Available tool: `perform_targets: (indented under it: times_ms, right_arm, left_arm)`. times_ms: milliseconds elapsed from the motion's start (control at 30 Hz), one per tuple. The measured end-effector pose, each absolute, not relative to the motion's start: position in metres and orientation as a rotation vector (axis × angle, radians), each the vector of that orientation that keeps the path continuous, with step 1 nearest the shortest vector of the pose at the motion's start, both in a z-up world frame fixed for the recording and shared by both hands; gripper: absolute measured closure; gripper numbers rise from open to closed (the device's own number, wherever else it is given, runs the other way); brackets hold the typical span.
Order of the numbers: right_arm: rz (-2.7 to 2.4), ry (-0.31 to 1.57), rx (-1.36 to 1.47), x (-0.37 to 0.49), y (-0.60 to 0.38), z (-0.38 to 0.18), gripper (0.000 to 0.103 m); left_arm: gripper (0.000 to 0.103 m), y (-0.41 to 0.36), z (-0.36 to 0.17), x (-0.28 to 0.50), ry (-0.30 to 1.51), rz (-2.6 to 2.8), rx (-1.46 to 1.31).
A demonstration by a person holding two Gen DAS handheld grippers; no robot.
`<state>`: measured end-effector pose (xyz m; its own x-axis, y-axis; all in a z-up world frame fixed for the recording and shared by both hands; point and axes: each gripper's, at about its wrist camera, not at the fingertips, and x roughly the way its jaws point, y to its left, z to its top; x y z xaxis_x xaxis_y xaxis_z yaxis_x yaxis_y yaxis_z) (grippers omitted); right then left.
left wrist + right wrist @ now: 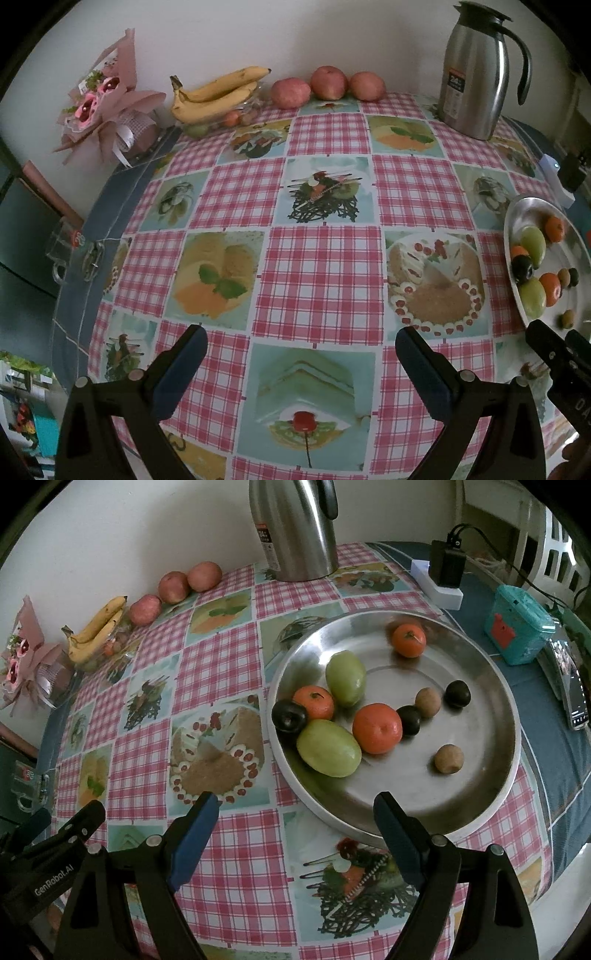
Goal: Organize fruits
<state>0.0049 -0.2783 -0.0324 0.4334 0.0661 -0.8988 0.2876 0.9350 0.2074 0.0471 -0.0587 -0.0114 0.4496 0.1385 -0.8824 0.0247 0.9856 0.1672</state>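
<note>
A round steel plate (480, 805) holds mixed fruit: three oranges (376, 728), two green fruits (328, 747), dark plums (289, 716) and small brown fruits (448, 758). My right gripper (295, 805) hangs open just in front of the plate's near rim, nothing between its fingers. In the left wrist view the plate (524, 206) lies at the right edge, and my left gripper (301, 338) stands open over the checked tablecloth, empty. Bananas (218, 92) and three red apples (328, 83) line the far wall.
A steel thermos jug (476, 70) stands at the back right. A pink wrapped bouquet (107, 110) lies at the back left beside a clear bowl of small fruit (221, 120). A teal box (517, 629), a charger block (447, 565) and a phone (570, 686) sit right of the plate.
</note>
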Motion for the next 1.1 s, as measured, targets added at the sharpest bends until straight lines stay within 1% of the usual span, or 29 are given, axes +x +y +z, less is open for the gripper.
perform_targets:
  times_ms: [1100]
  right_arm:
    - [-0.144,1.127,0.355,0.0054,-0.2768,-0.0335,0.017]
  left_arm:
    - [0.0,-0.0569,-0.0119,0.0478,1.107,0.079,0.15]
